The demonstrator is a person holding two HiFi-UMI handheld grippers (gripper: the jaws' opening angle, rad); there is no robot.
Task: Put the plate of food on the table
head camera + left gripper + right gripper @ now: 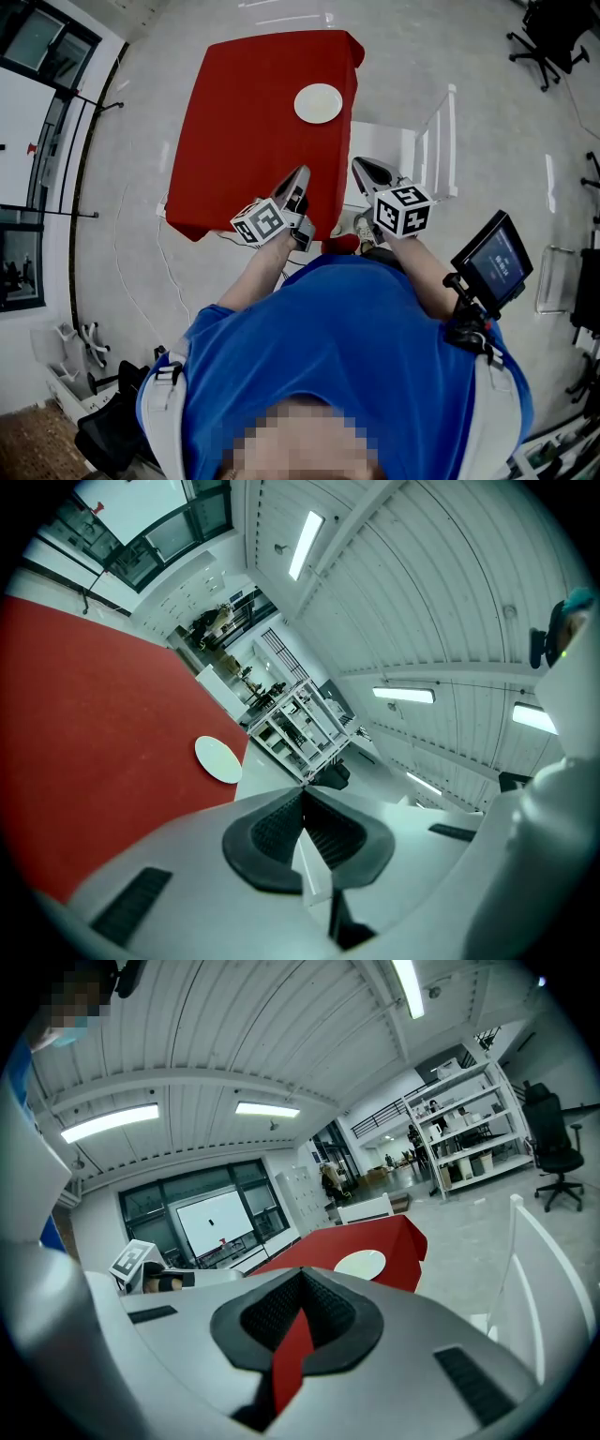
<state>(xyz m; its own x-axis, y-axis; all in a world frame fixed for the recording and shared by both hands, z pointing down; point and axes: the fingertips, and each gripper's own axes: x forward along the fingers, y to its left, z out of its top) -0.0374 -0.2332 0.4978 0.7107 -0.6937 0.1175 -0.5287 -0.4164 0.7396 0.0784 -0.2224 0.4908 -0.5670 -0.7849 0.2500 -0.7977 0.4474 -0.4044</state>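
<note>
The round plate (318, 103) lies flat on the red desk (234, 141). The left gripper (300, 176) and right gripper (362, 169) have fingers shut tight, holding nothing.

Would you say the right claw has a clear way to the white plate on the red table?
Probably yes: nothing lies on the red table between the right claw and the white plate. It sits well ahead, though, and the jaws are shut.
</note>
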